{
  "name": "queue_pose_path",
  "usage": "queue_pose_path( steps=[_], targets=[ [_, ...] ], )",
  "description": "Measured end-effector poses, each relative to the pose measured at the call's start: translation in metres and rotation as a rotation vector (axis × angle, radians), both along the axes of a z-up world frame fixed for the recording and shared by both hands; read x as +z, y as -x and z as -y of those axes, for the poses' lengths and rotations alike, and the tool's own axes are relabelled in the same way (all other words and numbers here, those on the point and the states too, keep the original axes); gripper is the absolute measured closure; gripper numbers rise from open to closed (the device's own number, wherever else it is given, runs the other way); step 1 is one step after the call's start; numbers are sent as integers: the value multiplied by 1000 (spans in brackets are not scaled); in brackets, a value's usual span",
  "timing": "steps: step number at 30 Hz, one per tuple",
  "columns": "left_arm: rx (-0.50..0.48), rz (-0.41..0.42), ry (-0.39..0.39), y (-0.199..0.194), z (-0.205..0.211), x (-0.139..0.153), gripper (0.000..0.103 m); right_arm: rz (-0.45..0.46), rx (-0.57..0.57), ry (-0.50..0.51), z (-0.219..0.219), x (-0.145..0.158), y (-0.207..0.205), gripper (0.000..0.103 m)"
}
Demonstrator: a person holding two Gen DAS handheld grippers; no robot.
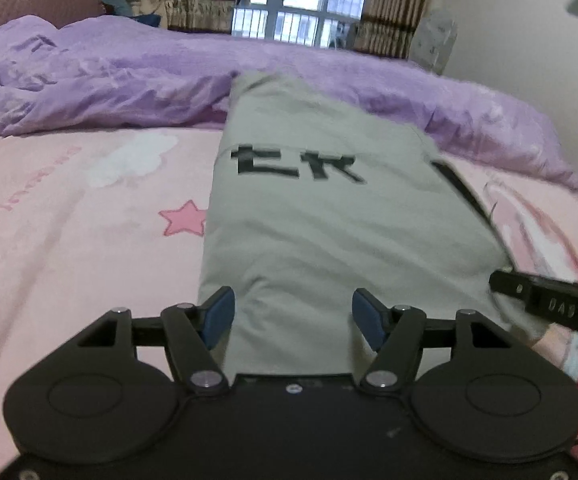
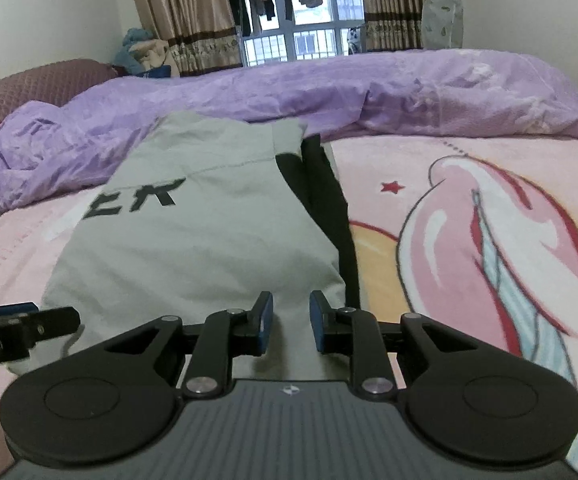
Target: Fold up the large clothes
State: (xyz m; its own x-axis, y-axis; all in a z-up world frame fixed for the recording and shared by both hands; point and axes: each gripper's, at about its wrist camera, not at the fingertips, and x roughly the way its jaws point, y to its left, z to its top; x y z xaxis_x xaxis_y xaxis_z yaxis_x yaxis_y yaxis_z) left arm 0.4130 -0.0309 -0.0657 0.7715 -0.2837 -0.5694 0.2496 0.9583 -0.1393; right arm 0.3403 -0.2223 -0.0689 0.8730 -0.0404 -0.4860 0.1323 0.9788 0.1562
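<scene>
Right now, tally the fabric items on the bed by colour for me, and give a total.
Grey: 1, the folded garment with black lettering and a black side panel.
Purple: 1, the rumpled duvet along the far side.
Pink: 1, the printed blanket under the garment.
Maroon: 1, the pillow at the far left.
Total: 4

A grey garment (image 1: 329, 216) with black lettering is lying folded into a long strip on the pink bed sheet (image 1: 69, 232). The left tool (image 1: 293, 316) is hovering over its near end, jaws apart, while the right tool (image 1: 549, 304) is reaching in beside its right edge.
</scene>
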Motion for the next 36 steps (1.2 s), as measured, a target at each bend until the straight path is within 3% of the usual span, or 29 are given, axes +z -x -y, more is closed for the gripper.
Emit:
queue_pose_path(
  steps=[6, 9, 13, 19, 32, 35, 36],
  targets=[
    [-13, 26, 31, 25, -1, 4, 38, 27, 12, 17, -4, 8, 23, 75],
    [-6, -23, 17, 21, 2, -14, 38, 1, 10, 20, -4, 0, 20, 75],
    [-28, 10, -45, 22, 11, -23, 37, -43, 9, 16, -3, -17, 12, 75],
    [-18, -14, 11, 15, 5, -24, 37, -34, 7, 26, -6, -20, 13, 75],
    [-22, -6, 5, 17, 6, -19, 36, -45, 9, 25, -5, -18, 13, 75],
    [-1, -26, 23, 25, 1, -2, 36, -54, 0, 4, -3, -6, 23, 71],
    [5, -25, 32, 30, -2, 4, 36, -41, -1, 2, -4, 0, 31, 63]
  ],
)
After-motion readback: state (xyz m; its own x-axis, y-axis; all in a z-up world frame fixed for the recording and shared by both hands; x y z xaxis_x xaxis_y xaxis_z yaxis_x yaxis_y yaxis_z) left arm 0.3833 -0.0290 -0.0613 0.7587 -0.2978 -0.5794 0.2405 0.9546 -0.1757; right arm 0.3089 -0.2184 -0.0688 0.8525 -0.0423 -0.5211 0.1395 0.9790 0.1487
